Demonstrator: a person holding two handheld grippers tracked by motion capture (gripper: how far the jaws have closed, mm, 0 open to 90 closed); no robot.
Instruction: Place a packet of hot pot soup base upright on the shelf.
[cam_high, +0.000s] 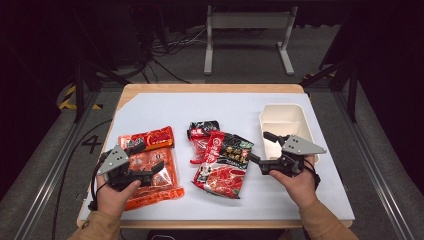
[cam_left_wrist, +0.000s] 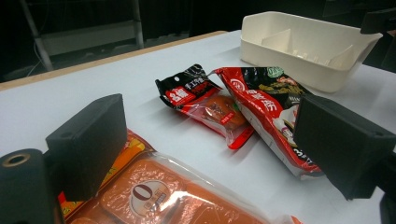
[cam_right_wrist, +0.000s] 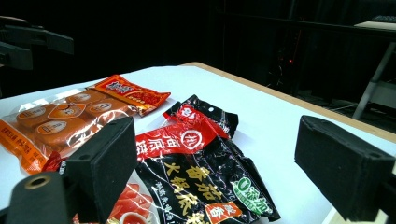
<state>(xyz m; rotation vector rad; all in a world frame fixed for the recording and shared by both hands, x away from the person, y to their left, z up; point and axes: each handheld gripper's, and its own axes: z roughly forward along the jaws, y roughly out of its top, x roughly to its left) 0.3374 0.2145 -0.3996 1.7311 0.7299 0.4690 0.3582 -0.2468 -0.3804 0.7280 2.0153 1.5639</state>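
Seen from the high view, a counter (cam_high: 150, 107) with a white top and a wooden edge carries three food packets and a cream-coloured bin (cam_high: 285, 122) with dividers, which stands at the right, towards the far side. The person's left hand (cam_high: 114, 197) holds the left tongs (cam_high: 152, 169) over an orange packet (cam_high: 150, 167) lying at the left of the counter; the jaws stand apart and clamp nothing. The right hand (cam_high: 296, 186) holds the right tongs (cam_high: 260, 152) between the bin and a large red-and-black packet (cam_high: 225, 165) in the middle of the counter; these jaws are apart too, one pointing towards that packet and the other over the bin's near end. A smaller red-and-black packet (cam_high: 202, 137) lies just behind the large one, partly tucked under its edge. In the left gripper view, the two black jaws rise wide apart from the bottom (nothing is between the pads), with the orange packet (cam_left_wrist: 163, 200) directly beneath them, the smaller packet (cam_left_wrist: 205, 102) and the large packet (cam_left_wrist: 266, 107) beyond, and the bin (cam_left_wrist: 303, 60) farther off at the upper right. In the right gripper view, the jaws again stand wide open and empty, above the near end of the large packet (cam_right_wrist: 201, 186); the smaller packet (cam_right_wrist: 201, 114) lies past it, touching it, and the orange packet (cam_right_wrist: 70, 116) rests well apart at the left on the white counter (cam_right_wrist: 275, 112).
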